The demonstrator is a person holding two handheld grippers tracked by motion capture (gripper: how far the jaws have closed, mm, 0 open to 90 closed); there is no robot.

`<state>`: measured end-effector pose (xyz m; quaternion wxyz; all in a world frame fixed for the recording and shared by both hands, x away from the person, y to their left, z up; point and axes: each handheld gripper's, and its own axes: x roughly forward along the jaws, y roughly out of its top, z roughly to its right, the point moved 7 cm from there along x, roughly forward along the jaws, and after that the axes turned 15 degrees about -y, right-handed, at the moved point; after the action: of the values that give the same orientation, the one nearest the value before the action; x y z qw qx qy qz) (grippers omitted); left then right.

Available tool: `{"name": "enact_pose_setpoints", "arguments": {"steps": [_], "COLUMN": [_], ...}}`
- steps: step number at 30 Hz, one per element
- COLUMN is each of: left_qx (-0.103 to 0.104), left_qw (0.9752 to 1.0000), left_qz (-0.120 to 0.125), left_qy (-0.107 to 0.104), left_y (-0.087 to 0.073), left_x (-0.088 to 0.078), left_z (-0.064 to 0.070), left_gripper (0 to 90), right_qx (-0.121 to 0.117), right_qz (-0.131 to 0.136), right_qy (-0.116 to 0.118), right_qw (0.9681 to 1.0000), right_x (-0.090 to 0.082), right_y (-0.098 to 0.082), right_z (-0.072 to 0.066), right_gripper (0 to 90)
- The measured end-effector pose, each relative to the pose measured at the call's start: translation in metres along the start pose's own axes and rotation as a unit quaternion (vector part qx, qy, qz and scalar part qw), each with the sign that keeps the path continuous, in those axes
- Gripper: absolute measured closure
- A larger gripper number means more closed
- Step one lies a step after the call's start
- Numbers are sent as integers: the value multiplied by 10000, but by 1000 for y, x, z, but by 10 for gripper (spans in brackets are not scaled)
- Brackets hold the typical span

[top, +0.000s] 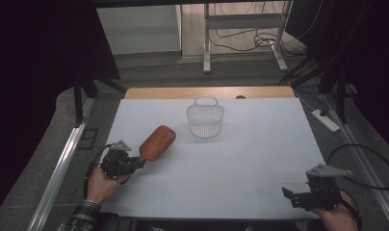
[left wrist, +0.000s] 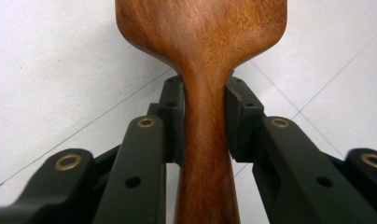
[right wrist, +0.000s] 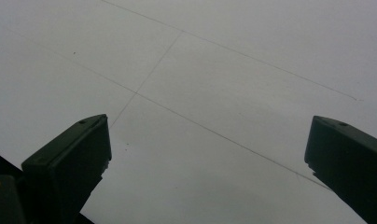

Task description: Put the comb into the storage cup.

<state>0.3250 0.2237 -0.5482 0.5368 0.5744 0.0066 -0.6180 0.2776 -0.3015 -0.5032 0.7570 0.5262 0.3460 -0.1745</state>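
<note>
The left gripper has its pads pinching the narrow handle of the wooden hairbrush, whose head points over the white table toward the mesh basket nearby. The right gripper waits with jaws spread wide, holding nothing. The smooth, tapered handle could pivot or slip between the pads, and the heavy head could droop and knock the basket's rim.

wide open desk btwn both hands, nothing in the way; only basket stands far-centre, w/ brush angled just left of it.
</note>
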Motion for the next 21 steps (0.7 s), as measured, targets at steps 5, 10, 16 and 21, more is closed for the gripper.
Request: {"name": "enact_pose_setpoints", "arguments": {"steps": [5,10,16,21], "left_qx": [17,85,177,228], "left_qw": [9998,9994,9987,9981], "left_qz": [192,323,462,552], "left_qy": [-53,-98,-151,-139], "left_y": [4,8,13,17], "left_x": [-4,-7,-9,-10], "left_z": [5,10,16,19], "left_gripper": [711,711,711,711], "right_qx": [-34,-22,-102,11], "right_qz": [66,249,354,474], "right_qy": [43,180,221,326], "right_qw": [10000,9995,9991,9983], "right_x": [-1,-3,-3,-4], "right_y": [1,5,9,17], "right_z": [-1,-5,-7,-7], "right_gripper": [0,0,0,0]}}
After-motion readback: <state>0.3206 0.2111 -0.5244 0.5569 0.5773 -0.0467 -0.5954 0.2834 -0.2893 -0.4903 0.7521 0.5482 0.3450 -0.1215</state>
